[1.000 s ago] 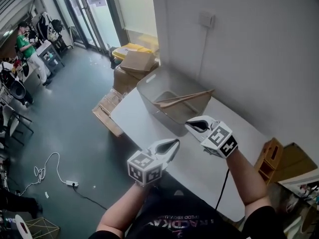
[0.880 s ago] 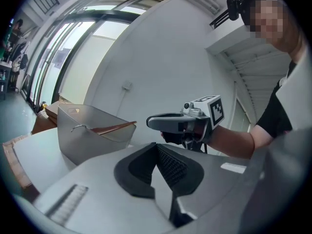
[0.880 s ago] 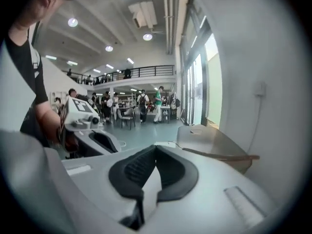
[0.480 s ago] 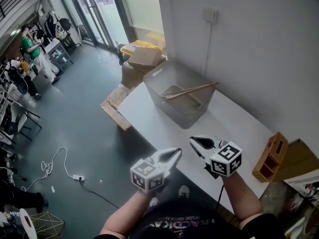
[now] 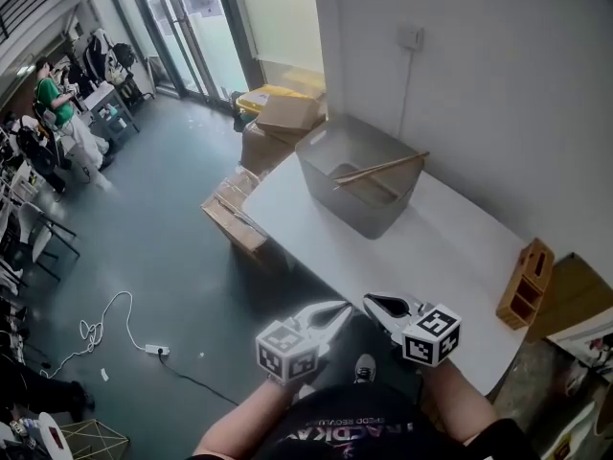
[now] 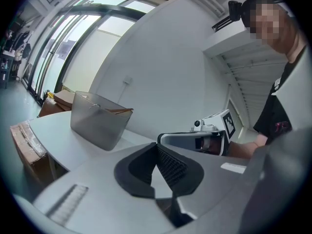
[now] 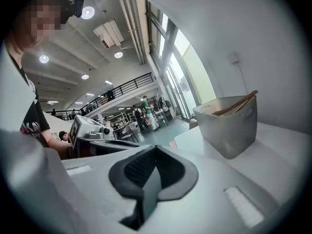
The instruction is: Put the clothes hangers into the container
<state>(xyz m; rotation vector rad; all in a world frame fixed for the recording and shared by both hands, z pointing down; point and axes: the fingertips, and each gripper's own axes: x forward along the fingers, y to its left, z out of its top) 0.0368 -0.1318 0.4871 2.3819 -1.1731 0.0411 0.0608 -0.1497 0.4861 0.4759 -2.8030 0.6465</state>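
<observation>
A translucent grey container (image 5: 356, 172) stands at the far left end of the white table (image 5: 431, 257). Wooden clothes hangers (image 5: 383, 169) lie inside it, one end poking over the rim. Both grippers hang well short of the container, off the table's near edge and close to my body. My left gripper (image 5: 342, 308) is shut with nothing in it, and my right gripper (image 5: 373, 301) beside it is shut and empty too. The left gripper view shows the container (image 6: 97, 120) far ahead with a hanger (image 6: 119, 111) in it. In the right gripper view the container (image 7: 229, 123) and hanger (image 7: 237, 104) sit to the right.
A small wooden box (image 5: 524, 284) stands at the table's right end. Cardboard boxes (image 5: 285, 116) are stacked behind the container, and another carton (image 5: 233, 220) lies on the floor left of the table. A cable (image 5: 101, 329) trails across the floor. People stand far off at the left.
Both grippers have drawn back from over the table toward my body, and the container now lies farther away. Both stay shut and empty.
</observation>
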